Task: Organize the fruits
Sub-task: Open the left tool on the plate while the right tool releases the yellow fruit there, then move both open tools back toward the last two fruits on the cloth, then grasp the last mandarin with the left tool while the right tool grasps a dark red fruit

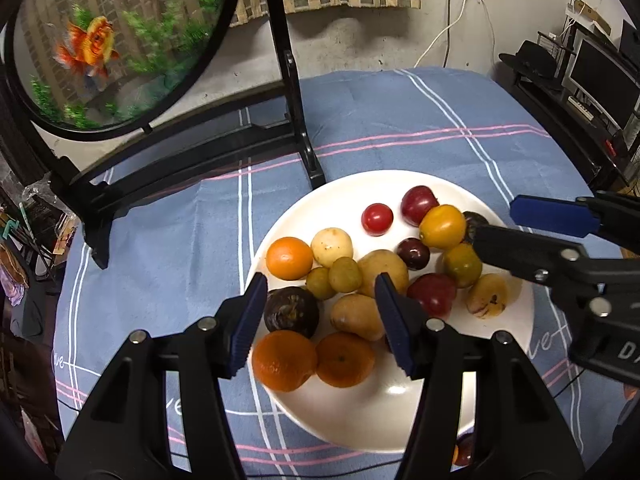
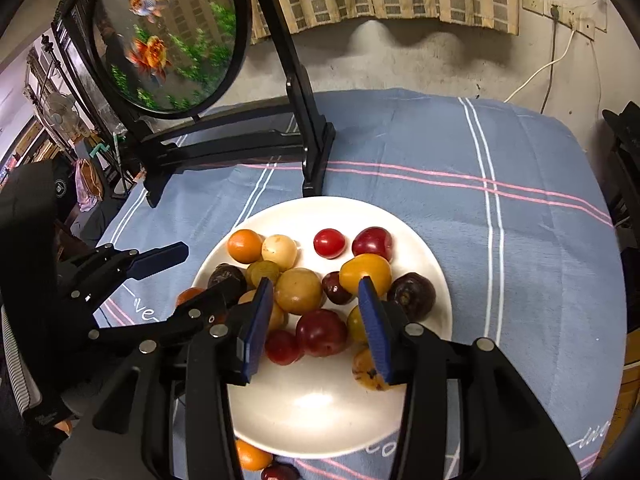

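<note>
A white plate point(image 1: 360, 408) point(image 2: 320, 412) on the blue plaid tablecloth holds several fruits: oranges point(image 1: 285, 360), red plums point(image 2: 321, 332), a cherry tomato point(image 1: 377, 219), yellow fruits point(image 1: 442, 227), dark purple fruits point(image 1: 291, 311). My left gripper point(image 1: 320, 320) is open and empty above the plate's left half, over the dark fruit and a yellow-brown fruit point(image 1: 356, 317). My right gripper point(image 2: 316, 328) is open and empty above the red plums. Each gripper shows in the other view, the right one point(image 1: 520, 228) and the left one point(image 2: 192, 276).
A black stand point(image 1: 304, 148) with a round goldfish picture point(image 1: 116, 40) stands just behind the plate. Two fruits point(image 2: 250, 456) lie on the cloth at the plate's near edge. Shelves and clutter flank the table.
</note>
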{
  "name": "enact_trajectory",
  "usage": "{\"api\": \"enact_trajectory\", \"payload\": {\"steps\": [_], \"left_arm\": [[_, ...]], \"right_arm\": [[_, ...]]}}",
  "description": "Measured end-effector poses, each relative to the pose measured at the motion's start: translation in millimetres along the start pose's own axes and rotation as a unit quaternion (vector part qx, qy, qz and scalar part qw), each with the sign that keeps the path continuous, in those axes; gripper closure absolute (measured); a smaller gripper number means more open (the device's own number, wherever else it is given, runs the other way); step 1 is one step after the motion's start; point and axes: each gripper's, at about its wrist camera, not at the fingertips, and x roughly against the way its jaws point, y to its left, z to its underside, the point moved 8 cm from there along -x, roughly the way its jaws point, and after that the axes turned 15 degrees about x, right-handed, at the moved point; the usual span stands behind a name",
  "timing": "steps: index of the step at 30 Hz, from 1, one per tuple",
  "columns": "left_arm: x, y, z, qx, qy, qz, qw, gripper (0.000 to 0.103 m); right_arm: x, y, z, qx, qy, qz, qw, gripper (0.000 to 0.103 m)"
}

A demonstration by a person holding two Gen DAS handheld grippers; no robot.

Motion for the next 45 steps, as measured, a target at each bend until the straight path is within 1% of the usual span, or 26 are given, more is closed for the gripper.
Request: {"api": "enact_trajectory", "payload": {"steps": [3, 4, 5, 6, 8, 11, 14, 16, 18, 20, 21, 24, 25, 28, 31, 32, 34, 35, 37, 38, 41, 45], "left_arm": [[19.1, 0.5, -0.8, 0.002, -0.012, 0.004, 0.9999, 0.044], [26.3, 0.8, -0.9, 0.002, -0.016, 0.006, 0.9999, 0.044], [31.0, 1.1, -1.3, 0.002, -0.019, 0.007, 0.9998, 0.044], [40.1, 2.1, -1.0, 0.003, -0.025, 0.008, 0.9996, 0.043], [55.8, 4.7, 0.9, 0.006, -0.034, 0.013, 0.9993, 0.040], [76.6, 9.3, 11.9, 0.008, -0.042, 0.018, 0.9989, 0.039], [91.9, 16.8, 33.0, 0.012, -0.042, 0.022, 0.9988, 0.036], [96.3, 23.8, 54.1, 0.021, -0.032, 0.028, 0.9989, 0.032], [94.5, 30.8, 78.1, 0.030, -0.016, 0.030, 0.9990, 0.032], [89.9, 36.8, 103.1, 0.037, 0.002, 0.031, 0.9988, 0.031], [86.2, 39.4, 119.2, 0.042, 0.019, 0.032, 0.9984, 0.031], [75.0, 46.6, 153.3, 0.060, 0.058, 0.033, 0.9960, 0.031], [71.9, 48.1, 160.8, 0.063, 0.067, 0.031, 0.9953, 0.031], [65.2, 52.8, 177.4, 0.070, 0.086, 0.028, 0.9934, 0.031], [64.8, 55.7, 180.0, 0.075, 0.086, 0.027, 0.9931, 0.031], [64.8, 55.9, 179.0, 0.078, 0.087, 0.028, 0.9928, 0.031], [64.2, 53.9, 176.2, 0.081, 0.086, 0.031, 0.9925, 0.031], [64.3, 52.7, 175.0, 0.081, 0.086, 0.032, 0.9925, 0.031], [63.5, 46.7, 173.2, 0.078, 0.086, 0.035, 0.9926, 0.031], [62.5, 43.2, 172.4, 0.075, 0.087, 0.037, 0.9927, 0.031], [58.2, 28.7, 171.2, 0.063, 0.091, 0.045, 0.9928, 0.031], [49.3, 1.0, 171.3, 0.046, 0.099, 0.065, 0.9918, 0.030]], "right_arm": [[19.8, 3.2, 0.1, 0.004, -0.010, 0.006, 1.000, 0.057], [27.2, 4.9, 0.5, 0.005, -0.014, 0.008, 1.000, 0.055], [34.7, 6.1, 1.2, 0.005, -0.020, 0.010, 1.000, 0.045], [46.3, 8.6, 2.2, 0.006, -0.032, 0.012, 0.999, 0.039], [61.4, 15.0, 6.7, 0.012, -0.043, 0.013, 0.999, 0.039], [81.6, 25.1, 21.6, 0.027, -0.053, 0.027, 0.998, 0.039], [93.6, 36.2, 48.1, 0.029, -0.054, 0.024, 0.998, 0.039], [92.0, 45.7, 75.2, 0.029, -0.042, 0.019, 0.998, 0.039], [83.0, 56.3, 101.6, 0.044, -0.023, 0.024, 0.998, 0.039], [69.6, 65.4, 125.7, 0.061, 0.003, 0.032, 0.998, 0.039], [58.4, 71.6, 141.0, 0.067, 0.022, 0.030, 0.997, 0.039], [35.0, 81.1, 163.0, 0.070, 0.049, 0.026, 0.996, 0.039], [25.2, 82.6, 167.9, 0.067, 0.059, 0.027, 0.996, 0.039], [9.0, 86.3, 172.6, 0.061, 0.073, 0.021, 0.995, 0.040], [-2.4, 87.8, 174.9, 0.061, 0.081, 0.016, 0.995, 0.043], [-7.1, 87.8, 173.6, 0.062, 0.085, 0.015, 0.994, 0.049], [-15.8, 86.2, 172.8, 0.065, 0.096, 0.014, 0.993, 0.056], [-22.2, 84.9, 175.0, 0.069, 0.112, 0.020, 0.991, 0.063], [-21.0, 87.3, 174.3, 0.070, 0.109, 0.011, 0.992, 0.069], [-18.0, 87.7, 173.0, 0.070, 0.103, 0.009, 0.992, 0.071], [-5.5, 82.1, 172.0, 0.052, 0.085, -0.002, 0.995, 0.071], [11.0, 62.8, 178.5, 0.020, 0.075, 0.002, 0.997, 0.071]]}}
